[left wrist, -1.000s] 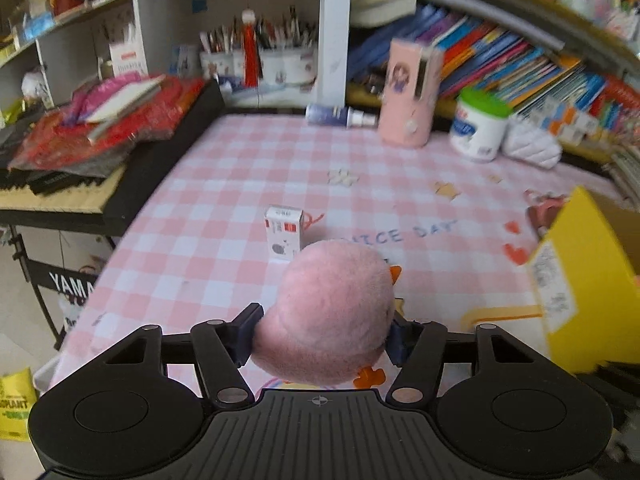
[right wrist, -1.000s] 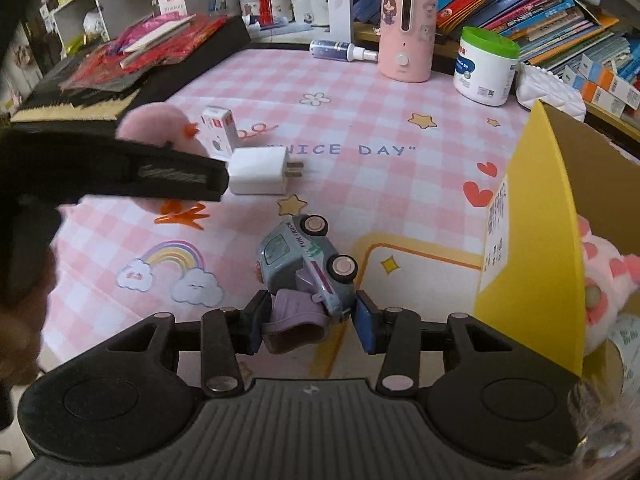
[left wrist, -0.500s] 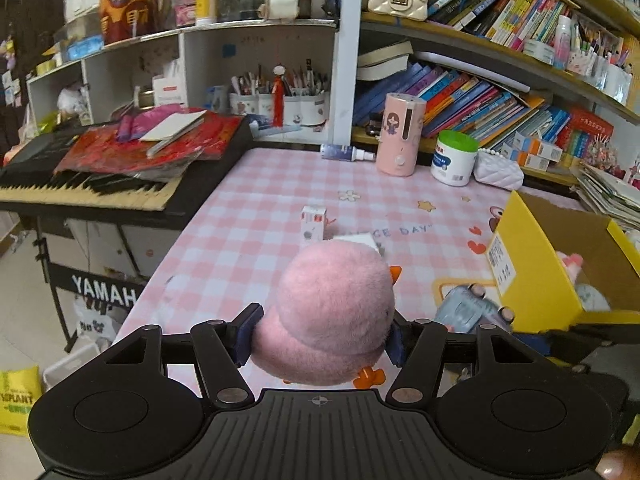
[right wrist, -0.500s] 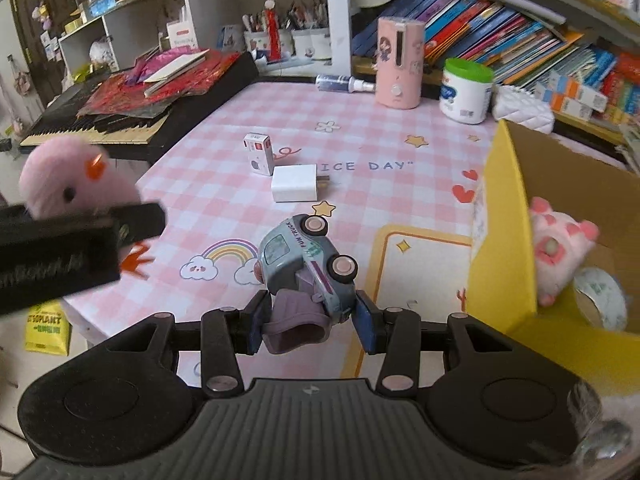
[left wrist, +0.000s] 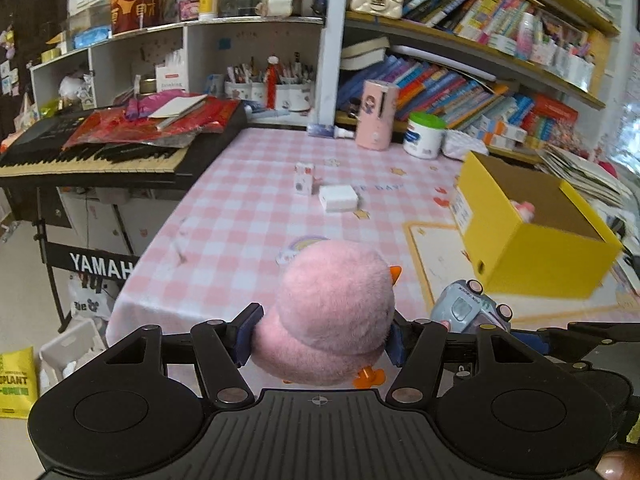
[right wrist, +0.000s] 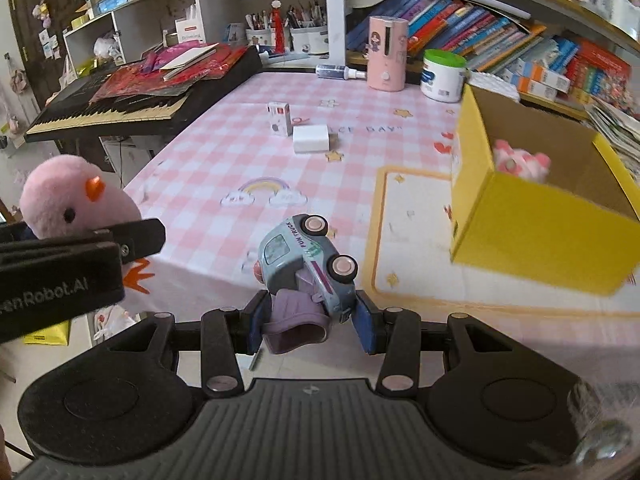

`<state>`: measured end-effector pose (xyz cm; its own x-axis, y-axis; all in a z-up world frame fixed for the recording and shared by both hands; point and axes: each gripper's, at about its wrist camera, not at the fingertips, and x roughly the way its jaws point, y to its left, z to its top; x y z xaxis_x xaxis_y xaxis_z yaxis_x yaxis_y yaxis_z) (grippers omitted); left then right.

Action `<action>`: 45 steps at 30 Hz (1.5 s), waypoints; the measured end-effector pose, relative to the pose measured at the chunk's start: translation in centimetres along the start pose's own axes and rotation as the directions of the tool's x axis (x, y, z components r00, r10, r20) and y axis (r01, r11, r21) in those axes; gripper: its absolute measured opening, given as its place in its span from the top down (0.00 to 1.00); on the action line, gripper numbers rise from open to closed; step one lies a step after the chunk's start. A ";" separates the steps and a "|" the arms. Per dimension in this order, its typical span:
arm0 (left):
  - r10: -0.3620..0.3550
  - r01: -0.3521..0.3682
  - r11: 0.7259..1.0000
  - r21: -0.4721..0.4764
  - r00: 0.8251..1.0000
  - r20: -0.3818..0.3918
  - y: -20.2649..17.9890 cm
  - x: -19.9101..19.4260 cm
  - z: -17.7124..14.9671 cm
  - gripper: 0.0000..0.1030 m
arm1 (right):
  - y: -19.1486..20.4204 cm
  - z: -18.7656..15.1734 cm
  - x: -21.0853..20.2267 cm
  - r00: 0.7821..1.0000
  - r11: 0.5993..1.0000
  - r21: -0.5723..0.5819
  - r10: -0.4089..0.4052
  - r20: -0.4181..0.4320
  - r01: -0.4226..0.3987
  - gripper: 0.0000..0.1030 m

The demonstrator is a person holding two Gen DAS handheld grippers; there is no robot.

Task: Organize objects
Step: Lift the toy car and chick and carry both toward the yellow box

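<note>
My left gripper [left wrist: 320,336] is shut on a pink plush chick [left wrist: 332,316], held above the table's near edge; the chick also shows in the right wrist view [right wrist: 72,204]. My right gripper [right wrist: 310,322] is shut on a blue toy truck [right wrist: 308,264] with a purple scoop, to the right of the chick; the truck also shows in the left wrist view [left wrist: 468,308]. An open yellow box [right wrist: 536,224] stands on the right of the table with a pink plush [right wrist: 518,158] inside. A small white carton [right wrist: 279,118] and a white charger [right wrist: 311,139] lie mid-table.
A pink checked tablecloth [left wrist: 240,216] covers the table. A black keyboard [left wrist: 100,152] piled with red papers stands on the left. A pink dispenser [left wrist: 376,114], a green-lidded tub [left wrist: 424,134] and a small bottle [left wrist: 330,131] line the back edge under bookshelves.
Both grippers have pulled back and up from the table with their toys still held. The table and the yellow box now look farther away.
</note>
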<state>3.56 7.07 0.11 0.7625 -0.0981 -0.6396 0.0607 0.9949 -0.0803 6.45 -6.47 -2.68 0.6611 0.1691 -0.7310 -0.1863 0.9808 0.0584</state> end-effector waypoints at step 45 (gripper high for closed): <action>-0.260 0.281 0.921 0.270 0.959 -0.112 -17.4 3.5 -0.7 0.41 | -14.3 -6.7 -6.6 0.974 0.933 0.280 -0.219 -0.059 0.227 0.59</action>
<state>4.77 -10.63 -1.26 0.6437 -0.3552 -0.6779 0.4439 0.8948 -0.0474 -0.12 -22.29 -3.31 0.6417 -0.0562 -0.7649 0.1795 0.9806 0.0786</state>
